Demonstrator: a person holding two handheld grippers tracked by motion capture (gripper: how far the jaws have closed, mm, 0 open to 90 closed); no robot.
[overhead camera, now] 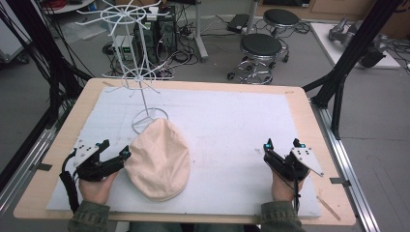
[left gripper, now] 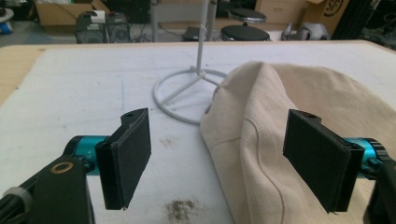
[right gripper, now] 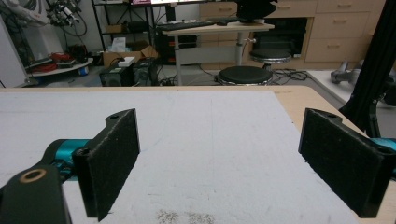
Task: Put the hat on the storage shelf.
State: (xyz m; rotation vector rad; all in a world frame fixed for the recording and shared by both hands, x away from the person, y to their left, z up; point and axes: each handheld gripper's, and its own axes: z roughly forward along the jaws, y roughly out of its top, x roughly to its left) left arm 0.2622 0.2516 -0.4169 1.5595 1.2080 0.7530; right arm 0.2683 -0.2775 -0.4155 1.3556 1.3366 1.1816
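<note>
Beige flat cap [overhead camera: 158, 159], soft, creased; both grippers' fingers wide apart, holding nothing.

A beige flat cap [overhead camera: 158, 159] lies crown-up, apparently overlapping the stand's ring base [overhead camera: 145, 120].

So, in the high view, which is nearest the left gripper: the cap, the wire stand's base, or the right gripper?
1. Cap: right beside the left gripper, at its tips.
2. Stand's base: behind the cap, mid-table.
3. Right gripper: far across the mat.
</note>
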